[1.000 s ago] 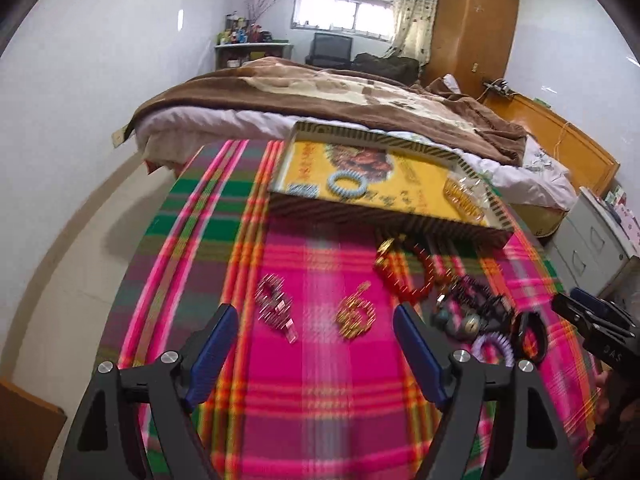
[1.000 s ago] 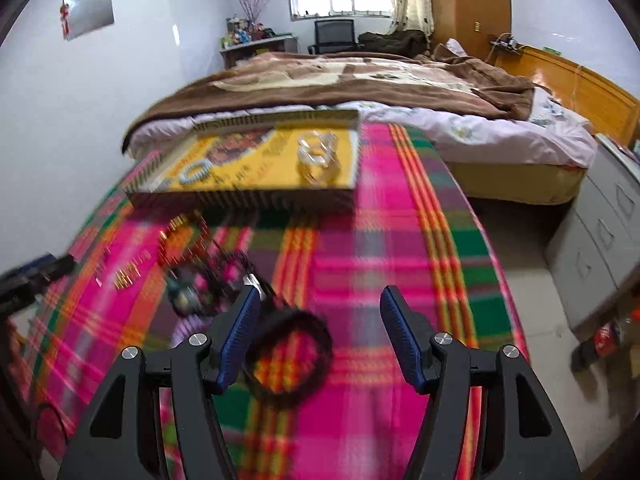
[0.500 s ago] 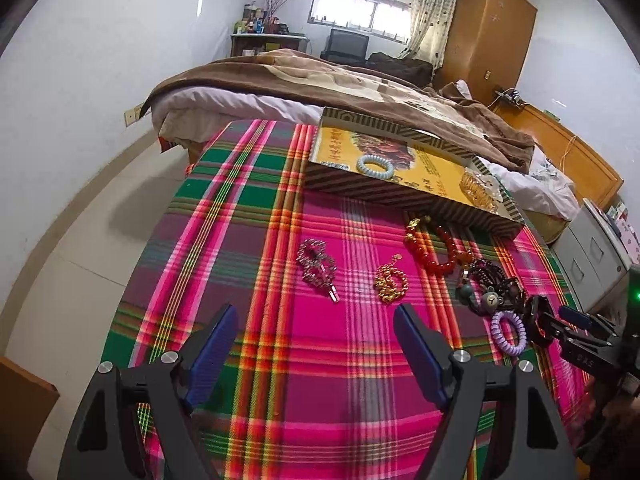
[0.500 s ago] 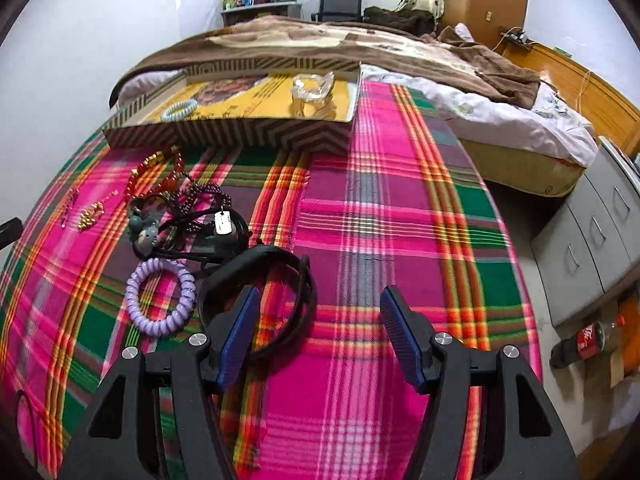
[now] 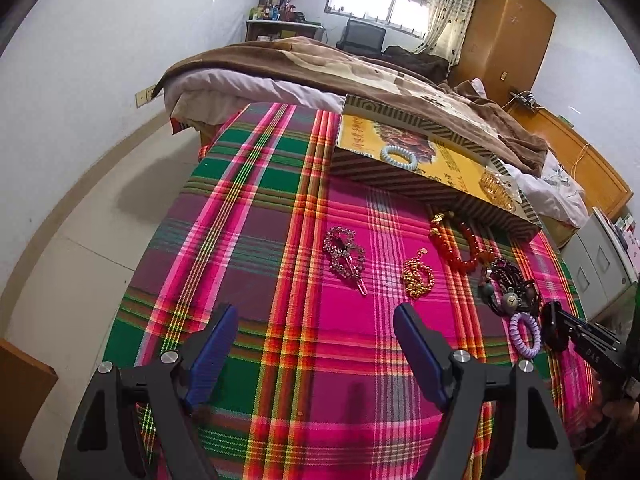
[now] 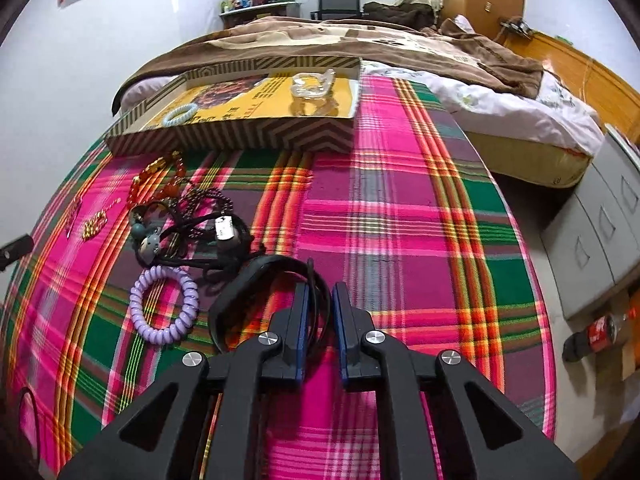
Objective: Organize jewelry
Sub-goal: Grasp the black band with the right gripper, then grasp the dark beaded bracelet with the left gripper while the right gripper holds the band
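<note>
My right gripper [image 6: 320, 296] is shut on a black band [image 6: 256, 272] that lies on the plaid cloth [image 6: 400, 216]. Beside it lie a purple coil tie [image 6: 164, 304], a tangle of dark cords and beads [image 6: 192, 224], a red bead bracelet [image 6: 160, 184] and a gold chain [image 6: 96, 224]. A striped box with a yellow floor [image 6: 240, 136] holds a pale blue coil [image 6: 180, 114] and a clear clip [image 6: 312, 84]. My left gripper [image 5: 316, 352] is open and empty, short of a rhinestone clip [image 5: 344, 252] and the gold chain [image 5: 418, 276].
The bed with a brown blanket [image 5: 320, 68] stands behind the table. Grey drawers [image 6: 592, 232] and a cola bottle [image 6: 596, 332] are on the floor at the right. The table's left edge drops to the tiled floor [image 5: 80, 240].
My right gripper has closed on the black band. The left gripper has pulled back a little and stays open.
</note>
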Demonstrator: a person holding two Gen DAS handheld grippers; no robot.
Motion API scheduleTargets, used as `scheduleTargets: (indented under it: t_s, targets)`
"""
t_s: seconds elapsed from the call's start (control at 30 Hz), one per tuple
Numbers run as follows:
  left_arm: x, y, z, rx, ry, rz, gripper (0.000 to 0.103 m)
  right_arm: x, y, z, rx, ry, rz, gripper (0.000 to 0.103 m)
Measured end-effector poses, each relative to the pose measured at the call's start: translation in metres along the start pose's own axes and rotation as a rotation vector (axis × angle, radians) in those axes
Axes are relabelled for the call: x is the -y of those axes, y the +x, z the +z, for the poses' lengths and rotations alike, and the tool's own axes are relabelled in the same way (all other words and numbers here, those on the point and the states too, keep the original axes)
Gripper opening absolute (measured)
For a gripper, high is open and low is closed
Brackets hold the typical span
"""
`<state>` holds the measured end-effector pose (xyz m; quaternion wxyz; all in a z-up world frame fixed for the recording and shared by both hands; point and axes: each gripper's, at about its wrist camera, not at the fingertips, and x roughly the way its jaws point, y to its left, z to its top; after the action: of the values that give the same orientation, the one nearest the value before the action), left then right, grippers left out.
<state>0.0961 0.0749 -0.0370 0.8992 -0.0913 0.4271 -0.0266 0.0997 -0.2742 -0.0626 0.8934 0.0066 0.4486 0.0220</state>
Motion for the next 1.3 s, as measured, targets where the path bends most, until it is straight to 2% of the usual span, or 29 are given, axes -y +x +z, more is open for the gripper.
scheduleTargets:
  t_s: [0.33, 0.53, 0.77, 0.97, 1.03, 1.17, 1.2, 1.3]
  targets:
    - [0.010, 0.028, 0.016, -0.037, 0.007, 0.004, 0.079, 0.033, -0.021, -0.001, 0.069, 0.101, -0.027, 0.011]
    - [0.019, 0.051, 0.029, -0.061, 0.000, 0.020, 0.079, 0.031, -0.027, 0.007, 0.109, 0.095, -0.018, 0.011]
    - [0.032, 0.065, 0.034, -0.058, 0.046, 0.066, 0.079, 0.027, -0.021, 0.014, 0.115, 0.088, 0.006, 0.011]
    - [0.033, 0.065, 0.033, -0.038, 0.074, 0.116, 0.059, 0.024, -0.020, 0.019, 0.125, 0.084, 0.017, 0.011]
    - [0.031, 0.063, 0.032, -0.030, 0.083, 0.116, 0.048, 0.023, -0.020, 0.020, 0.127, 0.082, 0.021, 0.011]
    - [0.029, 0.061, 0.032, -0.025, 0.087, 0.123, 0.033, 0.020, -0.019, 0.021, 0.128, 0.083, 0.029, 0.011]
    - [0.028, 0.061, 0.032, -0.024, 0.087, 0.123, 0.026, 0.020, -0.019, 0.021, 0.128, 0.083, 0.030, 0.011]
    - [0.028, 0.061, 0.032, -0.023, 0.091, 0.127, 0.022, 0.019, -0.020, 0.021, 0.128, 0.082, 0.031, 0.011]
